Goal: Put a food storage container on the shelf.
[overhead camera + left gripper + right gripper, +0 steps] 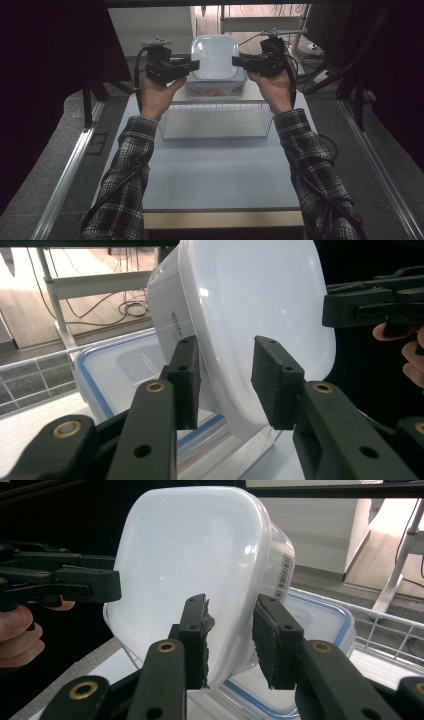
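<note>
both grippers hold the white container (215, 56) in the air above the blue-rimmed box (215, 90) — left gripper (189, 65) and right gripper (241, 61) each clenched on one side edge.

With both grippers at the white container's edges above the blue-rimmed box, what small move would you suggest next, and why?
Probably carry the white square plastic container toward the person and lower it into the clear wire basket. The left gripper and right gripper pinch its opposite edges, holding it tilted in the air above the lidded blue-rimmed box, and the basket in front holds nothing.
</note>
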The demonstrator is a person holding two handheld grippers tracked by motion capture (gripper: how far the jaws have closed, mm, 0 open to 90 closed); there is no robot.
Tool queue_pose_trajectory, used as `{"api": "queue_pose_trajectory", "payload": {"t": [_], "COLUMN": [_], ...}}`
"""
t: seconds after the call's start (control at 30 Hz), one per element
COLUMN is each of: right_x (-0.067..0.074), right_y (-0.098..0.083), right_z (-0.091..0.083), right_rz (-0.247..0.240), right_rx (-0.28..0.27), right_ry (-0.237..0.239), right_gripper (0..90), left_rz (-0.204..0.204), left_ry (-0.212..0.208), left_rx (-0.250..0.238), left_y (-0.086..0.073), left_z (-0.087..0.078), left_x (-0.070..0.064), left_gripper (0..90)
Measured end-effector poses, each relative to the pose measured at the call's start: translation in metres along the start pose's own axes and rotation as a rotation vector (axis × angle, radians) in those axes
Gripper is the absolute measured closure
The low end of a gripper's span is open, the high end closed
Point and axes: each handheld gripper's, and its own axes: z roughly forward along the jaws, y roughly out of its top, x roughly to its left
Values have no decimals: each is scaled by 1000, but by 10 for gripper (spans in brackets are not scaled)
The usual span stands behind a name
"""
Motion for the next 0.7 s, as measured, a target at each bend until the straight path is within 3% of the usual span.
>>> {"api": "queue_pose_trajectory", "payload": {"t": [0.33,0.7], "right_x": [0,-2], "right_y": [3,4], "right_z": [5,11], "right_rz": [-3,4], "right_rx": [11,19], "right_ry": [-19,-21], "right_gripper": [633,572], "left_rz": [17,-3], "left_ry": [25,35], "left_rx": [14,12], "left_y": [3,6], "left_z": [6,10], "left_x": [0,6], "left_gripper": [566,462]}}
